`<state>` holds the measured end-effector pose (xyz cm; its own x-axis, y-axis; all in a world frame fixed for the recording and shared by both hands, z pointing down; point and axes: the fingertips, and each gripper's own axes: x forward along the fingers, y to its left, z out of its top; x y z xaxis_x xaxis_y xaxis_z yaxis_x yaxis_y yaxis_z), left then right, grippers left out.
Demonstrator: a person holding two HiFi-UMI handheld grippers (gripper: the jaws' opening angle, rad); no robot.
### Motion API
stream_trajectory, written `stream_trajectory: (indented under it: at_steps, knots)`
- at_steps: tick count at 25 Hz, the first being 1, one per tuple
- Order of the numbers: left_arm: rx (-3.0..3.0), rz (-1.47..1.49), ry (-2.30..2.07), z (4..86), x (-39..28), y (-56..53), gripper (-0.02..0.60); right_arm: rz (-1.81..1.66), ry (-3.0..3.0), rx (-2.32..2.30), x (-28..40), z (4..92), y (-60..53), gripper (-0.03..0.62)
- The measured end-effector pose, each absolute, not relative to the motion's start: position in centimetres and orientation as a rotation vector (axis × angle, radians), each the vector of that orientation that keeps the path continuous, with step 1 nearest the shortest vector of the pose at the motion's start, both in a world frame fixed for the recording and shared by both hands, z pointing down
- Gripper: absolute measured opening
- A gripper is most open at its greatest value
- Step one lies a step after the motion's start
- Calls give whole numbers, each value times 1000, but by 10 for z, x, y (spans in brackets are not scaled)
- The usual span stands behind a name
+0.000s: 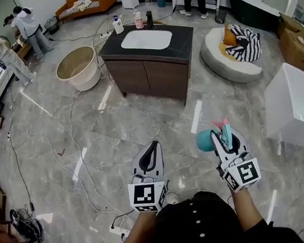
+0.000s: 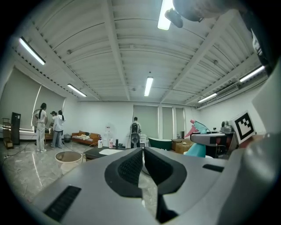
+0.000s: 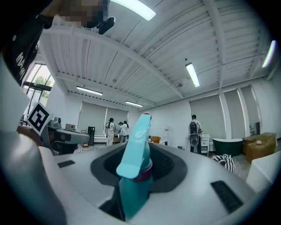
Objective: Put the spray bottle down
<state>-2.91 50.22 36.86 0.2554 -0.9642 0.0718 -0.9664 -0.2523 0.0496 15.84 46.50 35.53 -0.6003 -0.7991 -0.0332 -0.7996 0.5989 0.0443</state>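
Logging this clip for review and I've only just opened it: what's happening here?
A person stands in a large room with a gripper in each hand, both held level. The right gripper is closed on a teal spray bottle, which is up in the air and not yet put down. The left gripper has its jaws together with nothing between them. A dark sink cabinet stands ahead, apart from both.

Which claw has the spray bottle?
The right claw: its jaws grip the teal spray bottle. The left claw is shut and empty.
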Motion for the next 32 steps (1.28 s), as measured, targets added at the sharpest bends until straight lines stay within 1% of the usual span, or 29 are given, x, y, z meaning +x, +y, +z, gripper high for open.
stream_trajectory:
  at_steps: [8, 15, 22, 32]
  knots:
    - [2420, 54, -1834, 378, -61, 508, 21, 72, 2800, -1428, 127, 361, 472, 118]
    - [2428, 59, -1824, 385, -69, 485, 21, 60, 2808, -1418, 115, 370, 448, 118]
    - [2423, 67, -1844, 384, -76, 430, 21, 58, 2806, -1399, 107, 370, 387, 118]
    - [2416, 73, -1888, 373, -79, 314, 21, 74, 2789, -1377, 109, 360, 268, 118]
